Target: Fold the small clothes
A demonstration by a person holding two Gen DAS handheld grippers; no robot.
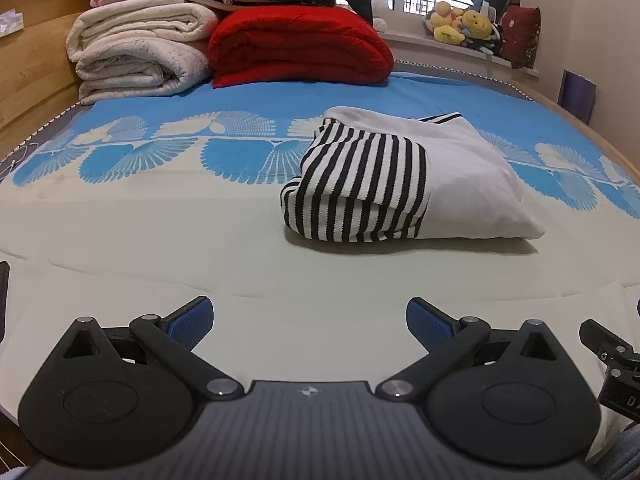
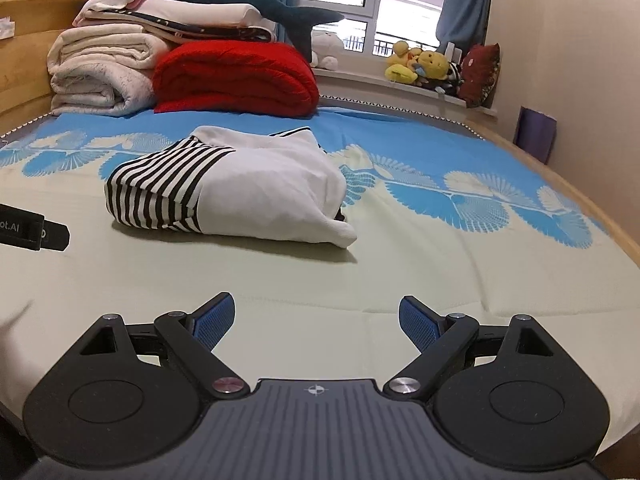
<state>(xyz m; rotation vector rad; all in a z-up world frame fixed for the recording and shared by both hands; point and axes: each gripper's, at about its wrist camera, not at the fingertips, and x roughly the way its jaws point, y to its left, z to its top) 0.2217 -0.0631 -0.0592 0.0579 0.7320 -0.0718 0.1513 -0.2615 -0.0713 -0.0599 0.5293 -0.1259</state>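
We hold the left gripper (image 1: 310, 322) low over the pale front part of the bed sheet (image 1: 160, 240), its blue pads (image 1: 188, 322) spread wide with nothing between them. Our right gripper (image 2: 316, 322) sits in the same pose, jaws wide apart and empty, over the same cream cloth.

The folded garment (image 1: 404, 184) lies on the sheet ahead of both grippers and well apart from them. It is a white top with black-and-white striped sleeves, one striped sleeve folded across its left side and a strip of striped trim showing at the far edge. From the left wrist view it sits right of centre; from the right wrist view it sits left of centre, so it rests roughly between our two hands. Its near right corner tapers to a soft point lying on the sheet.

Behind it the sheet turns blue with a white fan pattern. At the head of the bed stands a rolled cream blanket (image 1: 136, 48) just beside a folded red blanket (image 1: 300, 48), with more folded linen stacked on top and a dark plush shark (image 2: 240, 0) lying across the pile. Soft toys (image 2: 424, 66) crowd the window sill (image 2: 360, 78), near a dark red cushion (image 2: 482, 70). At the left edge of the right wrist view we see a black part, probably of the other gripper, though too little shows to be sure.
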